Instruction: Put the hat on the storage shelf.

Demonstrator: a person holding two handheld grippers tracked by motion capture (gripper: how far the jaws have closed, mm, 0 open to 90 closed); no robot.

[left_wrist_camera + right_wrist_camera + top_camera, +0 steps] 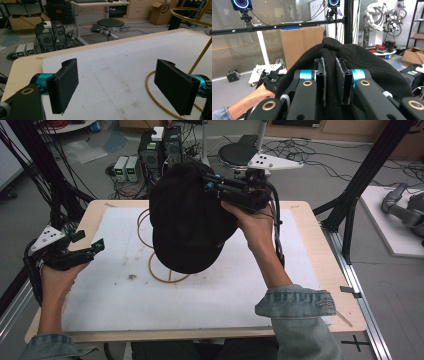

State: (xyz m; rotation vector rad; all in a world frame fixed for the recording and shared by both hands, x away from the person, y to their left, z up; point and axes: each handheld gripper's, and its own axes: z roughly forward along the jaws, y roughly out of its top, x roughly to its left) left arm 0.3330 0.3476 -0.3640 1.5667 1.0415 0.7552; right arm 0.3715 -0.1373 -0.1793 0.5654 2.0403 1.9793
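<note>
Our right tongs (333, 83) pinch a fold of the black cap (187, 220), holding it in the air above the wire stand (162, 270). Our left tongs (120, 87) stand wide and empty over the table (320, 250).

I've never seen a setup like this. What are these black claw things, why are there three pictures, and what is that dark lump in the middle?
A person sits at a table and holds a hand-operated gripper in each hand; there is no robot arm. One picture comes from a camera above the table. The other two come from small cameras riding on the grippers, looking along their black jaws.

The dark lump is a black cap. The right gripper has pinched a fold of its fabric between shut jaws and holds it above the table. The left gripper waits at the table's left edge, jaws wide apart and empty.

On the table lies a white mat with a yellow wire stand on it, partly hidden under the cap.
</note>
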